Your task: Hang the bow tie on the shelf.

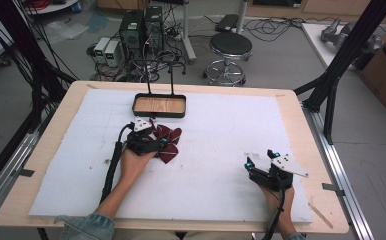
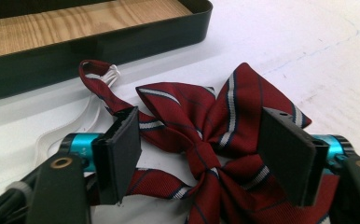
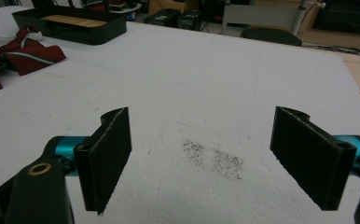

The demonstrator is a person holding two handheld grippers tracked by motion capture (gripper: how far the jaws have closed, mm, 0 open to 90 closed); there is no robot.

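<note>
white foam-covered table (image 1: 221, 150), with a dark red striped cloth bow tie (image 1: 167, 142) just before the black wood-floored tray (image 1: 159, 105).

left gripper (image 2: 206, 154) straddles the bow's knot, jaws partly apart, pads not pressing; its view shows a white elastic band (image 2: 87, 116). right gripper (image 3: 206, 154) stands wide over bare foam near the table's edge, well apart.

The high view looks forward and down from above the person's edge of the surface (image 1: 291, 125), taking in the whole white sheet and the floor beyond at 12 o'clock. The left gripper view sits close, low over a striped bow tie (image 2: 215, 140), facing a dark tray (image 2: 122, 42) at 11 o'clock. The right gripper view rides low near the surface, looking across it; the tray (image 3: 89, 30) lies far off at 10 o'clock. All three views share tray and bow tie.
</note>
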